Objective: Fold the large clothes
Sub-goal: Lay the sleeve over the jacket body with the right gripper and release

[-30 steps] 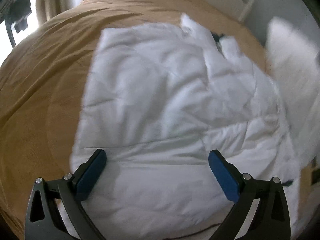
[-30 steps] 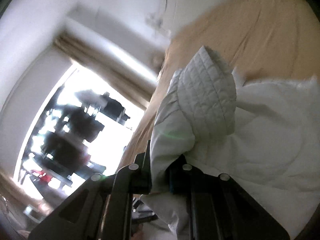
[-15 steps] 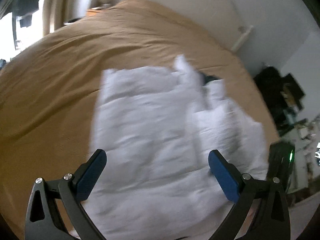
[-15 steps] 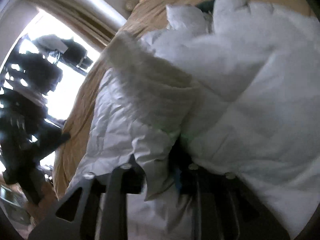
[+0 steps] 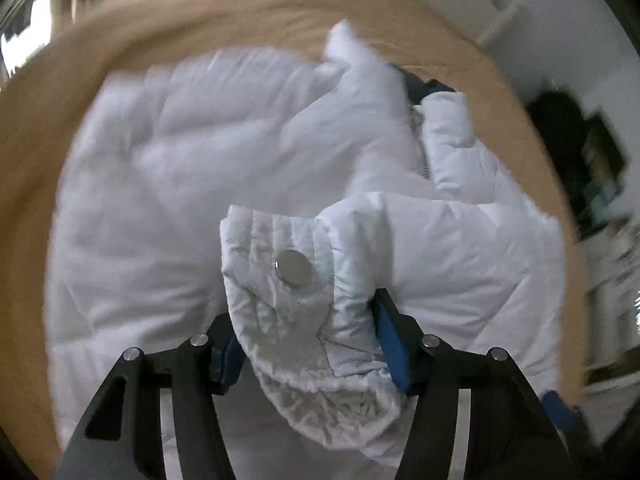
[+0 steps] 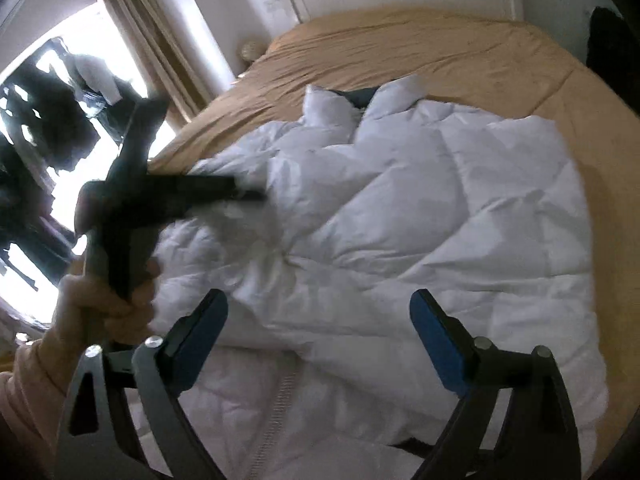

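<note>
Half a second ago your right gripper [image 6: 318, 340] was pinching the sleeve and your left gripper [image 5: 308, 344] was wide open with nothing in it; now they have swapped jobs. Your left gripper has closed on the cuff [image 5: 296, 280] of the white puffy coat [image 5: 168, 184], and you can see the round silver snap [image 5: 294, 267] on the cuff sitting just past the blue pads [image 5: 390, 340]. The pads are not pressed flat together, because the thick padded cloth fills the gap between them. Your right gripper has let go and its jaws now stand wide apart, holding nothing, just above the bottom part of the coat near the zipper [image 6: 280, 396]. The coat lies spread out on the tan bed cover [image 6: 420, 52], with its collar pointing to the far end of the bed. In the right camera you can see your left hand [image 6: 108, 300] holding its tool out over the coat, blurry because it is moving. You seem to hold the cuff so you can carry the sleeve across the body of the coat and lay it flat. That looks like an early fold, with more folding to do. Puffy cloth is slippery and springy, so the sleeve may pop back up when you let go.
</note>
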### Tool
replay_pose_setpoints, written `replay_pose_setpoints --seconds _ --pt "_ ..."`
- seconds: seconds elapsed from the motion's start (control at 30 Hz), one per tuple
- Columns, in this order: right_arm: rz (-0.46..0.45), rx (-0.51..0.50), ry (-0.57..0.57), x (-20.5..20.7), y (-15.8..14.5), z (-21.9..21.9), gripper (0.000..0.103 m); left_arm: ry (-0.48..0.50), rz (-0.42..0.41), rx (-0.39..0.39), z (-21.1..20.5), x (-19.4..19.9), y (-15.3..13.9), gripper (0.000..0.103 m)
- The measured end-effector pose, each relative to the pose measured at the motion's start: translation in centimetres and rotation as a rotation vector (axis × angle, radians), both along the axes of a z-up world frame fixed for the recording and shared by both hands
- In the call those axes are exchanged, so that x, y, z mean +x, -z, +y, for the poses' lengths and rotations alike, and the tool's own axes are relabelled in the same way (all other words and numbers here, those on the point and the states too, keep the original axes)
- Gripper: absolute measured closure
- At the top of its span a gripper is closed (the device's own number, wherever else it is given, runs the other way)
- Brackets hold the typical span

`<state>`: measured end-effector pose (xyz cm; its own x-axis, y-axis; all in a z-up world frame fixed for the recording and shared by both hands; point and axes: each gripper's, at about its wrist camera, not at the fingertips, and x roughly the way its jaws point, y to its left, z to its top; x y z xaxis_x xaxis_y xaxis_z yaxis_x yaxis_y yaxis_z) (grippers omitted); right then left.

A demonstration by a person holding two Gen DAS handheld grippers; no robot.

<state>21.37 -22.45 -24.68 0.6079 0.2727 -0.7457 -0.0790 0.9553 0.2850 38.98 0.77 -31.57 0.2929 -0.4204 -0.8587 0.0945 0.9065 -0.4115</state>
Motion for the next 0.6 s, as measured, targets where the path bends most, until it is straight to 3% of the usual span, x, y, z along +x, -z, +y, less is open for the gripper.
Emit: replay_pose_setpoints --seconds 0.13,0.23,0.3,0.4,0.5,0.57,0.6 --pt "0.003 -0.050 0.018 1.4 -1.6 0.7 0.019 0.002 -0.044 0.047 1.8 -0.9 -0.6 0.048" --pt "0.003 -0.084 0.052 3.2 -1.5 1.5 0.019 0.001 -0.042 0.030 2.6 -1.3 -0.3 0.048" --pt "0.064 -0.105 0.068 5.1 0.8 2.2 0.019 -0.003 -0.036 0.014 3.2 -1.9 -0.1 0.048" --pt "0.179 -0.136 0.081 6.5 4.8 2.5 0.018 -0.060 -0.052 0.058 4.9 -2.3 -1.4 0.050" --pt "0.153 -0.254 0.061 6.7 6.3 3.7 0.011 -0.113 -0.074 0.061 7.4 -3.3 -3.3 0.050" --pt "0.151 -0.274 0.062 6.7 6.5 3.9 0.010 -0.107 -0.098 0.034 7.6 -3.9 -5.0 0.047" --pt "0.150 -0.270 0.065 6.8 6.6 3.8 0.009 -0.095 -0.111 0.018 7.3 -4.0 -5.8 0.041"
